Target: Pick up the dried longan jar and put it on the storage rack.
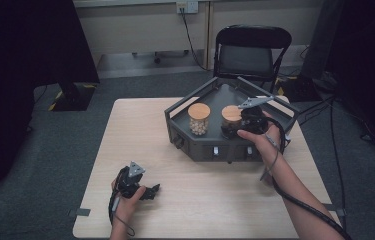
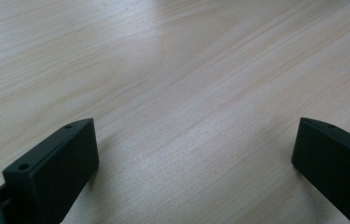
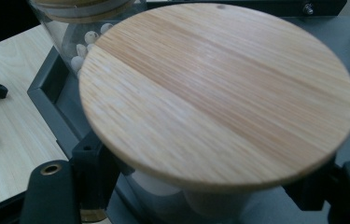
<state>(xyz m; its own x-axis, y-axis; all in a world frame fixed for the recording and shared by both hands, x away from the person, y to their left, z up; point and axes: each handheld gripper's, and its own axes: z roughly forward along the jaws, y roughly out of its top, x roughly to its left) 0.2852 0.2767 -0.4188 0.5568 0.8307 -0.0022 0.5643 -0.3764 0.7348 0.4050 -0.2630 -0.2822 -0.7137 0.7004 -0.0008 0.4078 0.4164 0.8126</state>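
We note two jars in the tray at table's far right: pale-filled jar left, dark-filled jar right.

Light wooden table; grey tray sits directly on it, beyond the left gripper's fingers, which rest on the tabletop.

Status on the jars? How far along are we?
Done: both jars sit in the tray, lids on; the pale-filled jar stands untouched. In hand: right gripper is shut on the dark jar, just under its lid. Left: lifting or moving it. Left gripper rests open on the table.
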